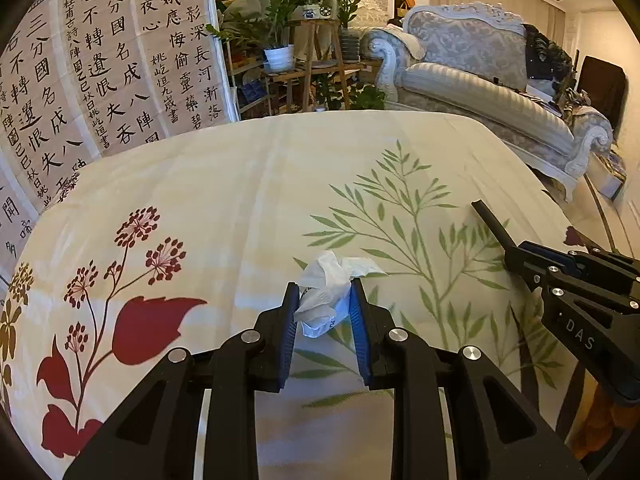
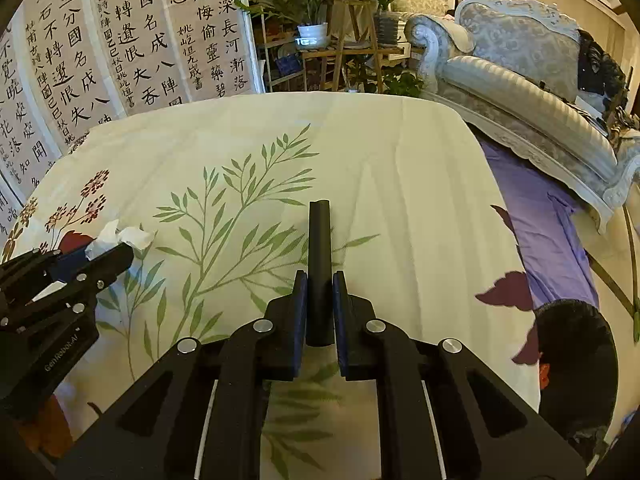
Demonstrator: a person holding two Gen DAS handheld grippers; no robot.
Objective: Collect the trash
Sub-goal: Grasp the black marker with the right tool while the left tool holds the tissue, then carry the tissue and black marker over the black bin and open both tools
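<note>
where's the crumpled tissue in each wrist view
Left wrist: the crumpled tissue sits low and centre, pinched in the left gripper.
Right wrist: the same tissue is at the far left edge, sticking out of that gripper's tip.
Shared landmark: the green leafy sprig printed on the cloth, right of the tissue in both views.

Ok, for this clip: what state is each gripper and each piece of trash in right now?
Left gripper: shut on the tissue.
Tissue: crumpled, pinched between the pads, above the tablecloth.
Right gripper: shut on the black tube.
Black tube: held lengthwise between the pads, sticking out forward past the fingertips.
</note>
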